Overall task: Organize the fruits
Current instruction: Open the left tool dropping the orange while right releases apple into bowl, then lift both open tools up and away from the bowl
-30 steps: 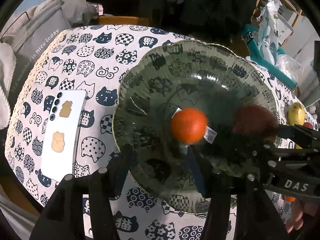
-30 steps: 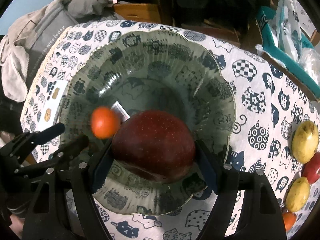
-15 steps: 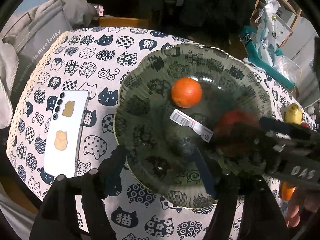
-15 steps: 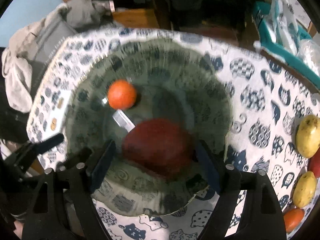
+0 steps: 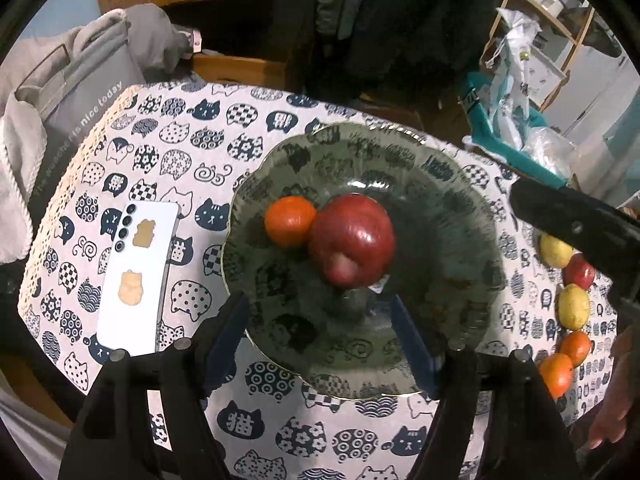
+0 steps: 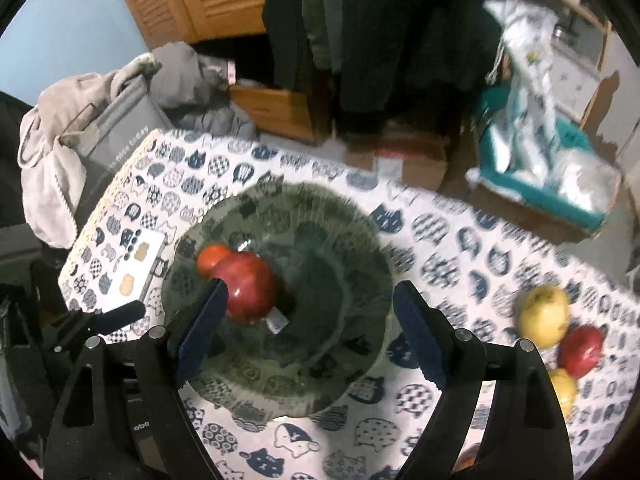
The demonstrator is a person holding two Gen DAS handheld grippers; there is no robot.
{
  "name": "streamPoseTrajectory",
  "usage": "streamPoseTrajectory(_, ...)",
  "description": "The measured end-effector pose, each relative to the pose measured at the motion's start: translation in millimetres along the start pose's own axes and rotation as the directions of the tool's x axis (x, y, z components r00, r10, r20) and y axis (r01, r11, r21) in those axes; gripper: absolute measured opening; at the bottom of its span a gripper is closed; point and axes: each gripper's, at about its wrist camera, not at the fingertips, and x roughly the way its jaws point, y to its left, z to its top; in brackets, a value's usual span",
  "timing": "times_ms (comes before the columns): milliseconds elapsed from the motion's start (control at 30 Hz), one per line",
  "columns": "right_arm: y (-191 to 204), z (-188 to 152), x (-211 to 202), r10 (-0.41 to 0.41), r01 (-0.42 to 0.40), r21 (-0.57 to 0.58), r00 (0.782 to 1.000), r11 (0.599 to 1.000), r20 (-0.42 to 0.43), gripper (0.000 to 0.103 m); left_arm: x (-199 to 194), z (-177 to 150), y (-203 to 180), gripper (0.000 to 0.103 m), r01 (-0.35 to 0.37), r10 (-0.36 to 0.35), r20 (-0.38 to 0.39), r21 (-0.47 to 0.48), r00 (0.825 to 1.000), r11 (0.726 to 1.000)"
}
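Note:
A dark glass plate point(image 5: 448, 208) point(image 6: 344, 240) sits on the cat-print tablecloth. A red apple point(image 5: 351, 240) point(image 6: 250, 290) and a small orange point(image 5: 289, 221) point(image 6: 212, 259) lie touching each other on it. My left gripper point(image 5: 320, 332) is open and empty above the plate's near rim. My right gripper point(image 6: 310, 328) is open and empty, raised above the plate, with the apple by its left finger. Loose fruit lies at the table's right edge: a yellow one point(image 5: 554, 250) point(image 6: 544, 314), a red one point(image 5: 580, 272) point(image 6: 582, 350), another yellow one point(image 5: 574, 306) and two oranges point(image 5: 558, 372).
A white phone point(image 5: 136, 276) point(image 6: 136, 270) lies left of the plate. A grey bag with cloth point(image 5: 68, 92) stands at the table's far left. A teal box with plastic bags point(image 6: 540, 176) stands beyond the far right edge. A barcode sticker point(image 6: 277, 319) lies on the plate.
My right gripper let go of the red apple onto the plate and pulled up and back. The orange rolled and came to rest against the apple. My left gripper also drew back.

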Motion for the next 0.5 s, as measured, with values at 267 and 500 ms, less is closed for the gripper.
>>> streamPoseTrajectory(267, -7.4, -1.8, -43.2, -0.052, 0.053, -0.012, 0.995, 0.999, 0.083, 0.085, -29.3, 2.3, -10.8, 0.075, 0.024, -0.025, 0.057, 0.013, 0.998, 1.000)
streamPoseTrajectory(500, -16.2, -8.6, -79.2, -0.084, 0.088, -0.018, 0.985, 0.996, 0.148, 0.085, -62.4, 2.1, -21.7, 0.081, 0.028, -0.033, 0.132, 0.039, 0.991, 0.999)
